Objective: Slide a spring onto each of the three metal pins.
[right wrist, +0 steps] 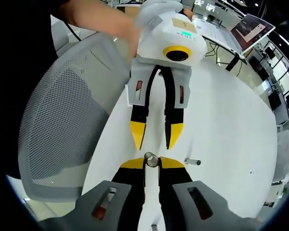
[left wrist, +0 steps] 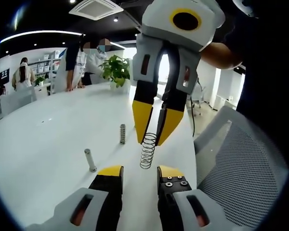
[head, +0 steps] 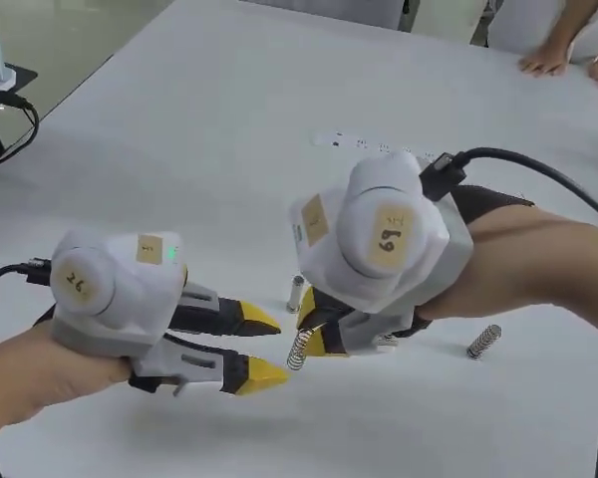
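Right claw (left wrist: 153,138): clamped on the top of a spring (left wrist: 148,150), one yellow tip on each side.
Spring: it hangs down from the right claw, between the two claws. Its low end is near the desk (head: 179,149). I cannot tell if it touches.
Left claw (left wrist: 140,172): its tips are apart and hold nothing. They point at the spring, close but not touching.
Pin (left wrist: 90,160): a small bare metal pin stands up on the desk, near the held spring.
Other spring (head: 484,341): on the desk past the right claw, well apart. I cannot tell if a pin is inside.
Desk: white and wide.
Mesh chair (left wrist: 241,159): grey, at the desk's edge.
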### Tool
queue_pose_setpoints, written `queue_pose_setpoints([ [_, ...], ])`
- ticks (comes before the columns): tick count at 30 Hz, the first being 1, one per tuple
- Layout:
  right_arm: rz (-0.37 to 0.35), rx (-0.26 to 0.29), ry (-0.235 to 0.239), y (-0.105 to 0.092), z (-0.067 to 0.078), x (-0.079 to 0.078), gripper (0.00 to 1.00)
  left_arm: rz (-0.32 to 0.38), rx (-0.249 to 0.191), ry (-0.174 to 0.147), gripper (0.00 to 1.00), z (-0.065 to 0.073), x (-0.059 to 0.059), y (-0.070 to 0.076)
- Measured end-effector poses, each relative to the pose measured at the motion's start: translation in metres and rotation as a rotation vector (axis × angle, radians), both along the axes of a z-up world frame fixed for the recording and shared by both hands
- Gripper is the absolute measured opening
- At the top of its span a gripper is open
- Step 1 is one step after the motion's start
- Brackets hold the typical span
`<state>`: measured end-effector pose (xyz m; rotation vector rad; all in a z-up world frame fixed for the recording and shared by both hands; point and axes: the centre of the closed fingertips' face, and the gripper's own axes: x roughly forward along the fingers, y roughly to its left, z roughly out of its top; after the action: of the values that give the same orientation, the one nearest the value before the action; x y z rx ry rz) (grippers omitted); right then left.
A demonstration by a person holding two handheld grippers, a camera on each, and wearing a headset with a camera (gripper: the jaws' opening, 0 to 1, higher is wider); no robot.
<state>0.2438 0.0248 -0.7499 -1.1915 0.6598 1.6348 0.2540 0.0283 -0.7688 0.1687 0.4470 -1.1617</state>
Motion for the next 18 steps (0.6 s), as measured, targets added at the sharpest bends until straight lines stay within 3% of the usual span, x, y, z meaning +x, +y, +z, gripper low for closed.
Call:
queue_pose_setpoints([
  [6, -0.003, -0.019, -0.022, -0.002, 0.001, 0.001, 0.06, 0.010, -0.001, 0.005, 0.25, 0.004, -0.001, 0.005],
  [18, -0.059, -0.030, -0.021, -0.008, 0.005, 0.001, 0.07, 0.054, -0.021, -0.045, 0.48, 0.018, -0.002, 0.019],
])
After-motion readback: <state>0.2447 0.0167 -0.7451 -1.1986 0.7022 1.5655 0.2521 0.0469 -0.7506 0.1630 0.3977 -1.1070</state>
